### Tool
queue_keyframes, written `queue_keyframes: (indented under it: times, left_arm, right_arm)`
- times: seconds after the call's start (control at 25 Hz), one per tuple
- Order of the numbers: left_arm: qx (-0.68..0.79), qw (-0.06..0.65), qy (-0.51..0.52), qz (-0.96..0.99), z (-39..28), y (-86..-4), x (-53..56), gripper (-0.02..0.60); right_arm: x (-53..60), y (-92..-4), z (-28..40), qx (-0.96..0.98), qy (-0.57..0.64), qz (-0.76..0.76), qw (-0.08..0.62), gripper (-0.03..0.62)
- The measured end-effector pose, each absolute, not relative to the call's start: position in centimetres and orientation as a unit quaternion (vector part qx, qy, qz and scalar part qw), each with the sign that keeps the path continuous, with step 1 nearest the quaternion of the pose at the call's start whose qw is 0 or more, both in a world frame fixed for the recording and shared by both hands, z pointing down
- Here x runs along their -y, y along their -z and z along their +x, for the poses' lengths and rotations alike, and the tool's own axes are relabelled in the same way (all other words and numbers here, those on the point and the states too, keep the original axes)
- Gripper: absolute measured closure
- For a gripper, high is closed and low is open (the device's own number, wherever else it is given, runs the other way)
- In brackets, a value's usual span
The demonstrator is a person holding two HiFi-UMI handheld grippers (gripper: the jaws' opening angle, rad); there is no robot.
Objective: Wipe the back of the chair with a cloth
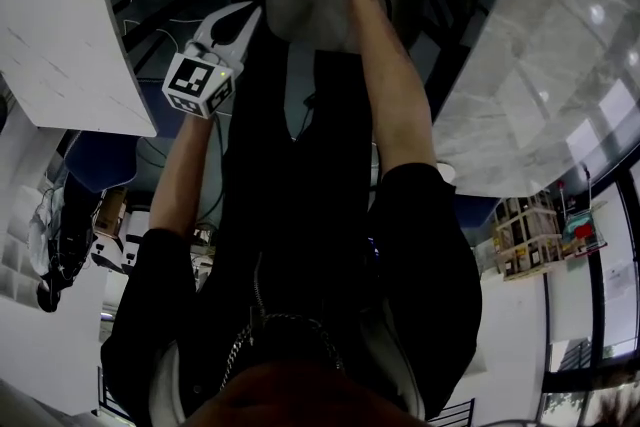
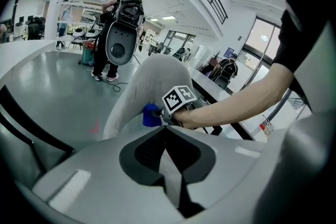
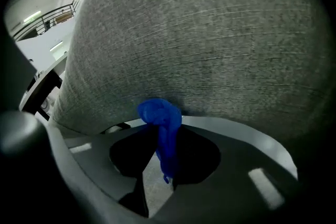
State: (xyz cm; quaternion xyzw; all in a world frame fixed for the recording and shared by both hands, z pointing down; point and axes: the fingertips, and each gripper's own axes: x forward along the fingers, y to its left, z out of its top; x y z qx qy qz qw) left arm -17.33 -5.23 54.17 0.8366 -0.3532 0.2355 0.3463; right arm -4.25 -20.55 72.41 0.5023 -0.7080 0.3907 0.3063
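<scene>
The grey fabric back of the chair (image 3: 210, 34) fills almost the whole right gripper view, and its surface is curved and slightly rough. In the left gripper view the same chair back stands upright over a grey floor (image 2: 52, 92). A long white desk (image 2: 210, 84) runs behind the chair. Far behind, a person (image 2: 113, 39) stands on the floor next to some equipment that I cannot identify.

In the head view both forearms of the person reach towards the chair. The right forearm (image 1: 395, 85) is stretched further than the left forearm (image 1: 190, 165).

The right gripper (image 3: 159, 129) is at the chair back. Its jaws are clamped on a blue cloth (image 3: 167, 139). The bunched upper end of the cloth is pressed against the fabric, low on the curved back, and the rest of it hangs down between the jaws.

The left gripper (image 2: 167, 132) is held beside the chair, apart from it, and it points at the right gripper. Its jaws are together and there is nothing between them.
</scene>
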Motion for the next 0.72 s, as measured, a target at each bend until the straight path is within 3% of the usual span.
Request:
queue_keyframes:
  times: [0.72]
  left_arm:
    - [0.274, 0.321, -0.261, 0.868, -11.9, -53.9, 5.9, 0.571]
  right_arm:
    - [18.3, -72.0, 8.5, 0.615, -0.397, 0.617, 0.291, 0.496]
